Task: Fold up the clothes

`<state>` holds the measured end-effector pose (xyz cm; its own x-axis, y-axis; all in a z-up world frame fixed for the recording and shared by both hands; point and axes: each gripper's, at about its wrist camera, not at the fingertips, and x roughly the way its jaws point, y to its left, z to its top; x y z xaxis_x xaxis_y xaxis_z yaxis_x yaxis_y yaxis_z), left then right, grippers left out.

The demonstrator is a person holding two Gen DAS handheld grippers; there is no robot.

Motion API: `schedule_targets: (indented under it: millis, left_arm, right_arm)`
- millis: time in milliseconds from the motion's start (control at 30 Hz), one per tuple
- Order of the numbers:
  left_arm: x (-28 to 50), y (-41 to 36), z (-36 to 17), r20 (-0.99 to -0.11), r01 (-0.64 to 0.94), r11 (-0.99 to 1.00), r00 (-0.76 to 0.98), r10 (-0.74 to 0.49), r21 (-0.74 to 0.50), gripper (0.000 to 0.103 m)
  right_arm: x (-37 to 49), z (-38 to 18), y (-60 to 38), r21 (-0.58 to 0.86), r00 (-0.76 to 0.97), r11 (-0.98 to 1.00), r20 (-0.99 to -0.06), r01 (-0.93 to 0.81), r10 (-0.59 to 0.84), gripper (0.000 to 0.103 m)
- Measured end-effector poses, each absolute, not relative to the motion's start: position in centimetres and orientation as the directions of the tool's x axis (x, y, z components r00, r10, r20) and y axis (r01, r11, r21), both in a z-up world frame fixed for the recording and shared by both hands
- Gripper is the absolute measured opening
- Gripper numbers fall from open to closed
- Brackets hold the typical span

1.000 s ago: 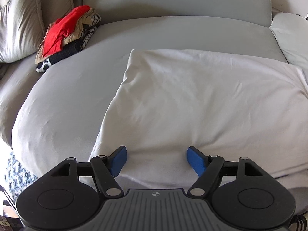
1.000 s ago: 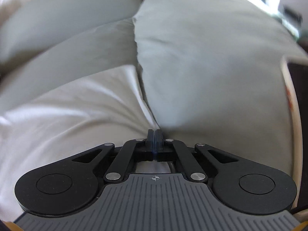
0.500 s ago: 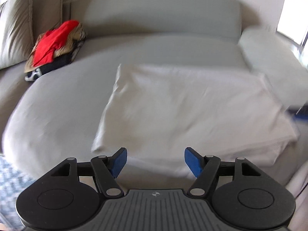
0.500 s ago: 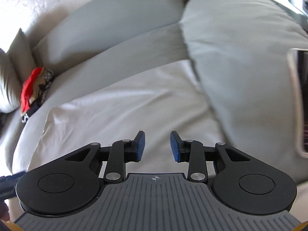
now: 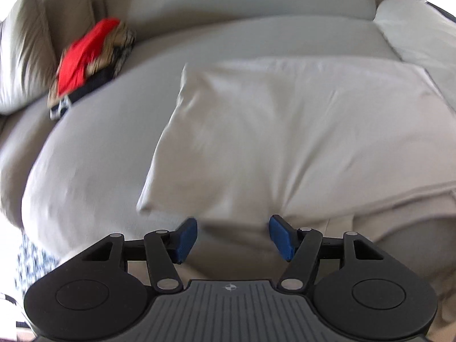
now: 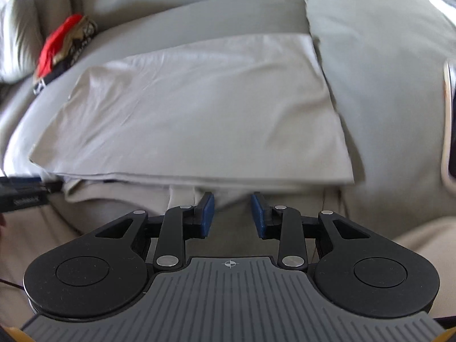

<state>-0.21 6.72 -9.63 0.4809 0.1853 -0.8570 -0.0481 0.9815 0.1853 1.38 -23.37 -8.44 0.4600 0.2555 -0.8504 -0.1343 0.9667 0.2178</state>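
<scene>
A pale folded cloth (image 5: 285,131) lies flat on the grey sofa seat (image 5: 85,156), its layered front edge at the seat's front. My left gripper (image 5: 233,236) hovers just short of that edge near the cloth's left part; its jaws are closing with nothing between them. My right gripper (image 6: 232,213) stands open and empty just before the same cloth (image 6: 199,108), at its front edge. The left gripper's tip (image 6: 25,193) shows at the left border of the right wrist view.
A pile of clothes topped with a red garment (image 5: 85,57) (image 6: 59,48) rests at the back left, against beige cushions (image 5: 22,57). A big grey cushion (image 6: 384,71) flanks the cloth on the right. A patterned rug (image 5: 31,259) shows below the seat.
The right gripper went from shut to open and drew back from the cloth, swinging so the whole cloth is in view. The left gripper narrowed a little and shifted sideways.
</scene>
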Motion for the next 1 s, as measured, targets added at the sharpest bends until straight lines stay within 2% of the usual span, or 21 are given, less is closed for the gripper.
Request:
schedule_targets:
  millis: [67, 200, 300, 433, 533, 667, 800, 833, 867, 900, 933, 1000]
  left_arm:
    - [-1.1, 7.3, -9.3, -0.851, -0.068, 0.986, 0.498, 0.167, 0.154, 0.056]
    - [-2.8, 9.1, -7.3, -0.78, -0.124, 0.992, 0.62, 0.083, 0.006, 0.057]
    - [-2.5, 11.6, -6.4, -0.705, -0.276, 0.961, 0.688, 0.173, -0.033, 0.058]
    - [-1.0, 16.3, -7.1, -0.738, -0.433, 0.891, 0.645, 0.199, -0.138, 0.057]
    - [-0.1, 18.4, -8.0, -0.771, -0.417, 0.879, 0.629, 0.097, -0.23, 0.056]
    - [0.3, 18.6, -8.8, -0.781, -0.367, 0.886, 0.625, 0.008, -0.284, 0.055]
    - [0.7, 18.2, -9.5, -0.791, -0.337, 0.9, 0.612, -0.013, -0.276, 0.054]
    - [0.5, 17.9, -9.5, -0.792, -0.334, 0.905, 0.61, -0.004, -0.262, 0.049]
    - [0.4, 17.6, -9.5, -0.79, -0.329, 0.911, 0.613, 0.006, -0.248, 0.032]
    - [0.4, 17.4, -9.4, -0.786, -0.318, 0.917, 0.618, 0.009, -0.239, 0.022]
    - [0.3, 17.2, -9.4, -0.782, -0.306, 0.923, 0.623, 0.01, -0.232, 0.004]
    - [0.1, 17.0, -9.3, -0.78, -0.314, 0.925, 0.625, 0.034, -0.212, 0.004]
  right_arm:
    - [1.0, -8.1, -24.1, 0.282, 0.474, 0.953, -0.828, -0.111, 0.3, 0.037]
    - [0.8, -7.3, -23.8, 0.345, 0.533, 0.934, -0.774, -0.098, 0.342, 0.037]
    - [0.9, -7.0, -23.2, 0.381, 0.551, 0.92, -0.75, -0.093, 0.366, 0.037]
    - [1.0, -7.0, -22.0, 0.39, 0.546, 0.915, -0.747, -0.105, 0.381, 0.037]
    - [1.1, -7.0, -21.6, 0.383, 0.54, 0.918, -0.753, -0.106, 0.376, 0.037]
    - [1.7, -7.2, -21.2, 0.365, 0.539, 0.927, -0.764, -0.09, 0.354, 0.037]
    - [2.5, -7.8, -20.9, 0.344, 0.533, 0.935, -0.778, -0.083, 0.334, 0.038]
    - [2.7, -7.9, -20.7, 0.334, 0.53, 0.939, -0.783, -0.084, 0.326, 0.038]
    - [2.9, -8.1, -20.5, 0.323, 0.527, 0.943, -0.788, -0.085, 0.318, 0.039]
    - [3.0, -8.2, -20.4, 0.313, 0.528, 0.946, -0.79, -0.089, 0.311, 0.04]
    - [3.1, -8.3, -20.2, 0.303, 0.53, 0.949, -0.792, -0.092, 0.304, 0.04]
    - [3.2, -8.4, -19.9, 0.285, 0.53, 0.953, -0.795, -0.103, 0.295, 0.043]
